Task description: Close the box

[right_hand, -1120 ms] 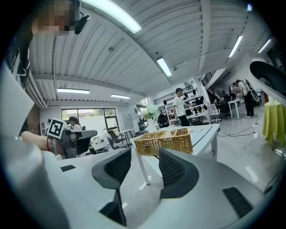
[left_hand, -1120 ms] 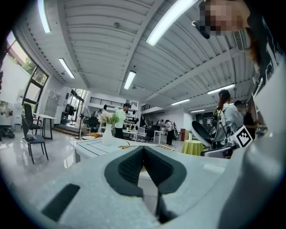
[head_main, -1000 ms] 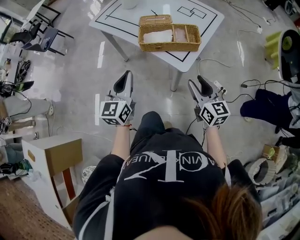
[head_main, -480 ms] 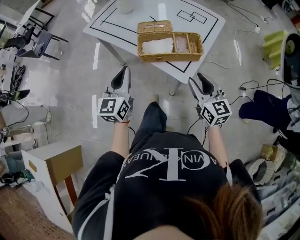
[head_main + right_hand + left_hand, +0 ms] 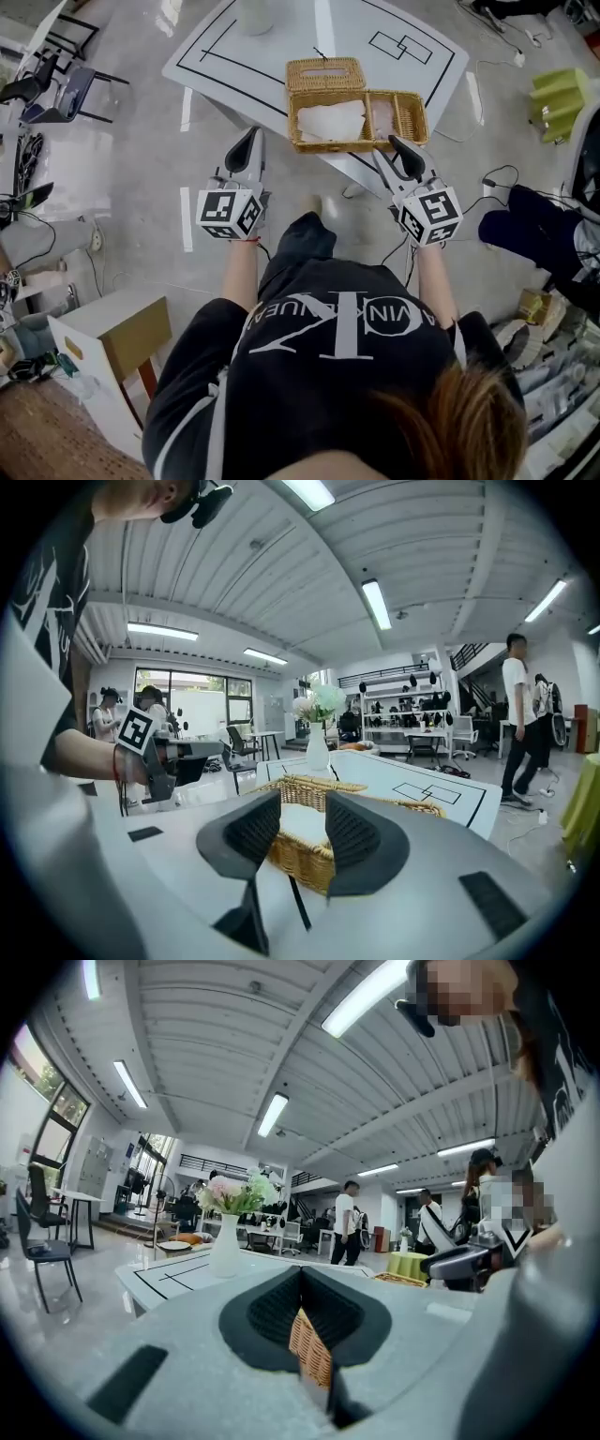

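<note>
The box is a wicker basket (image 5: 356,117) near the front corner of a white table (image 5: 234,52). Its woven lid (image 5: 324,73) stands open behind it, and white cloth lies inside. My left gripper (image 5: 247,141) hovers left of the table corner, apart from the basket, with its pads meeting at the tips. In the left gripper view (image 5: 302,1274) a strip of wicker (image 5: 309,1349) shows behind the jaws. My right gripper (image 5: 401,148) is at the basket's near right corner. Its jaws (image 5: 302,808) have just been closing but stand apart, empty, with the basket (image 5: 298,857) beyond.
A white vase of flowers (image 5: 225,1241) stands further back on the table. On the floor are a chair (image 5: 56,75) at left, a white cabinet (image 5: 103,328) at lower left, cables and a dark bag (image 5: 530,211) at right. People stand in the background.
Both grippers have moved forward toward the table, and the basket now lies close ahead of them. The right gripper's jaws stand narrower than before.
</note>
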Tool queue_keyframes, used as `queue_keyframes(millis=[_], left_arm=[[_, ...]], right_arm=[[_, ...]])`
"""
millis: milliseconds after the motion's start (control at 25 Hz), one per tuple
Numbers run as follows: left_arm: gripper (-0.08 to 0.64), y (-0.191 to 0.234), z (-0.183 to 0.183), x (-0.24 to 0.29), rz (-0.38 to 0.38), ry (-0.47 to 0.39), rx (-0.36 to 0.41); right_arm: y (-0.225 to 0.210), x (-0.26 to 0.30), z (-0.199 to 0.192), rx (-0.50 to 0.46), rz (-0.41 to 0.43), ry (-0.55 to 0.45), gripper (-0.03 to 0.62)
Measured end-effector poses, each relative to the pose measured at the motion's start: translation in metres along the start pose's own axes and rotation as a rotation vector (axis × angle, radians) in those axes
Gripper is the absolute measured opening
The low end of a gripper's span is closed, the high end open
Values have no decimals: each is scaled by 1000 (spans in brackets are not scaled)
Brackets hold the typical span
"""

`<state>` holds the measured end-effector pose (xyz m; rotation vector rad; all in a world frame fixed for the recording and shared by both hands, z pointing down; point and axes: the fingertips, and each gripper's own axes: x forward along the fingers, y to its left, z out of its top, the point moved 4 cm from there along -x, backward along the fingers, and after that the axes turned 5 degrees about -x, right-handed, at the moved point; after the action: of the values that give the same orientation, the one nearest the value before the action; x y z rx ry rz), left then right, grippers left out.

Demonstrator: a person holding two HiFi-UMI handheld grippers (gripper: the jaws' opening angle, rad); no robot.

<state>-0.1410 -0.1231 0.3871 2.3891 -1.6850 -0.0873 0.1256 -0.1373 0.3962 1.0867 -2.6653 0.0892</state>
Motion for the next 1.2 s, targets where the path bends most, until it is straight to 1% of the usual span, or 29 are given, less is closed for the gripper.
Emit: queue_keyframes(millis=[240,360,560,760,960,1080,1200], left_arm=[[11,33,2,35,-18,18,-7],[11,48,4,50,-30,28,-5],[11,79,8,75,-42,34,-11],[11,99,7,96,-64,46,-11],[11,104,-5,108,-76,85,-28],[11,105,-6,117,-76,91,-15],[11,106,-8,121,-70,101,-19]], right_arm=[[-7,51,13,-126,-8,84,138],[-12,75,19,-137,-6,100,137],[-23,112,30,-146,-30,139,129],[-37,143,41,-155,-33,167,127],[-51,168,44,-164,-8,228,124],[-59,188,42,-191,6,269,121],[-62,208,38,-219,36,318,118]])
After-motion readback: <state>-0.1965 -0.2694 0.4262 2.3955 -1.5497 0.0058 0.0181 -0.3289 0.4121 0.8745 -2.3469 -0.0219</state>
